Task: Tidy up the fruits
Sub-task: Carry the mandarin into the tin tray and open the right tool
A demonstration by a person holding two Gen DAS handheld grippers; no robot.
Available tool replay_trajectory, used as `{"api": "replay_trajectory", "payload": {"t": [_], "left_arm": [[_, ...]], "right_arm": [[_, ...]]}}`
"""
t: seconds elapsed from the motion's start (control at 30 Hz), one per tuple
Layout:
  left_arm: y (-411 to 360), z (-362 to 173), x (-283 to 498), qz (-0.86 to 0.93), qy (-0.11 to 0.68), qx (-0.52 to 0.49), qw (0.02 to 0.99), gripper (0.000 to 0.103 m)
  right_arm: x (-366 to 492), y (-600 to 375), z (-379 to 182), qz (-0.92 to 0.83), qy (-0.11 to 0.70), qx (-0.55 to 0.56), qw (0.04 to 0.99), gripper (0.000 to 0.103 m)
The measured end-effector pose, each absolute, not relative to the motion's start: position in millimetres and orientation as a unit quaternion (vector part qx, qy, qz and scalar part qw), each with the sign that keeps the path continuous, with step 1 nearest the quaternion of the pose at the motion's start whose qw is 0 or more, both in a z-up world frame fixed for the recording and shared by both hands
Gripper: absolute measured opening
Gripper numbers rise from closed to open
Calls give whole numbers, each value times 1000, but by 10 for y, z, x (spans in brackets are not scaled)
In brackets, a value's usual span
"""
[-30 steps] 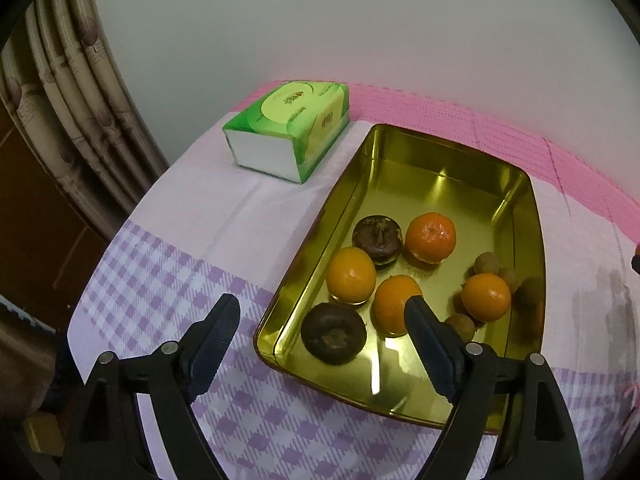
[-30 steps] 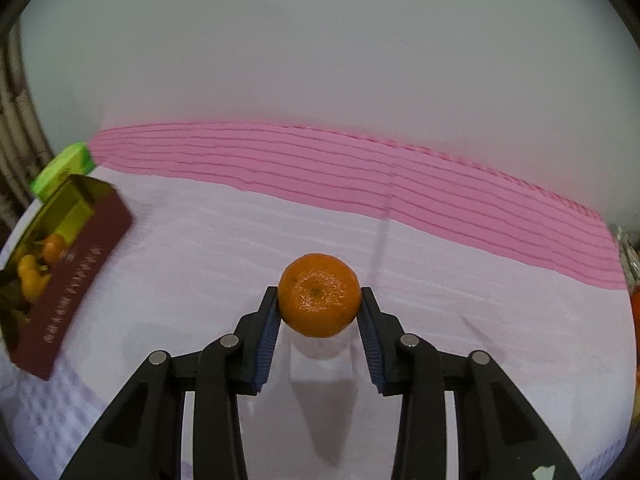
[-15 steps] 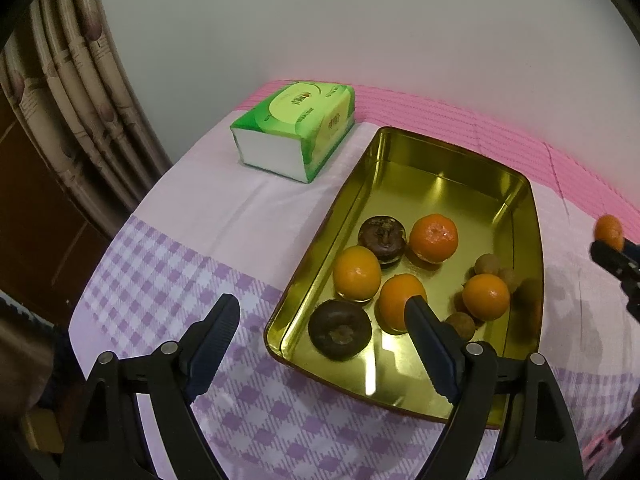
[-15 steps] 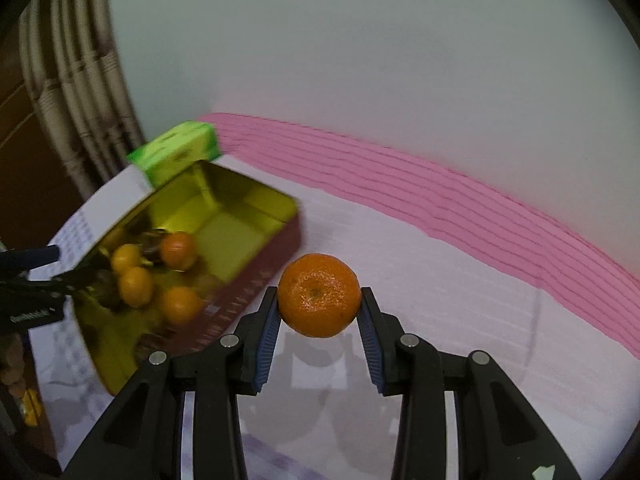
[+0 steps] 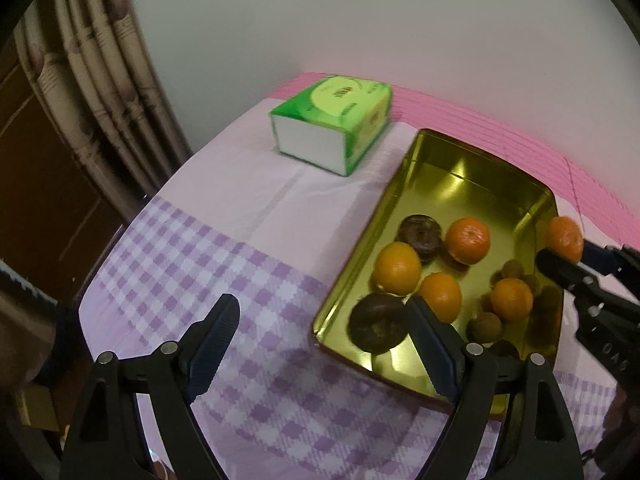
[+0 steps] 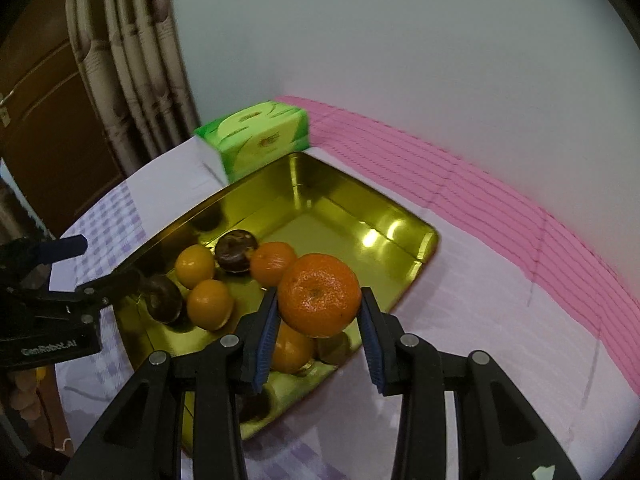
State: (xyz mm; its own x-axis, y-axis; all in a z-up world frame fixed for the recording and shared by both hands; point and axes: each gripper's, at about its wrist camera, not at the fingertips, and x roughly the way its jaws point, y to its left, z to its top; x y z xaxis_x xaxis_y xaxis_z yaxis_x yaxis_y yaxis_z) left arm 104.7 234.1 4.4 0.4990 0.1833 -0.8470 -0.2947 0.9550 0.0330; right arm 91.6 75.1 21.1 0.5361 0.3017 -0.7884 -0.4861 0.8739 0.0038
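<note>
The right gripper [image 6: 318, 312] has its blue pads pinched on a mandarin [image 6: 319, 295], one pad on each side, the fruit held in the air above the near right rim of the gold tray [image 6: 424, 240]. From the left wrist view that same mandarin [image 5: 565, 237] shows at the tray's right edge, with the right gripper [image 5: 568, 256] coming in from the right.

The left gripper [image 5: 320, 344] is spread wide with nothing between its fingers, one finger over the purple-checked tablecloth [image 5: 192, 256], the other over the tray's [image 5: 472, 148] near end.

Inside the tray, the fruit is bunched toward the near end. An orange [image 5: 397, 267] sits by the left wall, touching a dark round fruit [image 5: 421, 237] behind it. Next to that, a mandarin in the tray [image 5: 468, 240]. Another orange [image 5: 440, 296] lies in the middle, and a second dark fruit [image 5: 377, 328] at the near left corner. On the right side, one more orange [image 5: 512, 299] with small brown fruits [image 5: 485, 327] around it; how many of those there are is hard to count. The far half of the tray is bare gold.

A green tissue pack [image 5: 332, 124] stands on the cloth just beyond the tray's far left corner, near the pink band along the wall, with a curtain [image 5: 100, 80] hanging at the left.
</note>
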Motion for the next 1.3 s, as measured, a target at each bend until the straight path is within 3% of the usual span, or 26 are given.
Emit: {"api": "replay_trajectory", "payload": {"t": [1.3], "left_arm": [[2485,32,977,152,486,-82,856,85]], "right_arm": [[968,1110,-129,234,462,-130,846,39]]}}
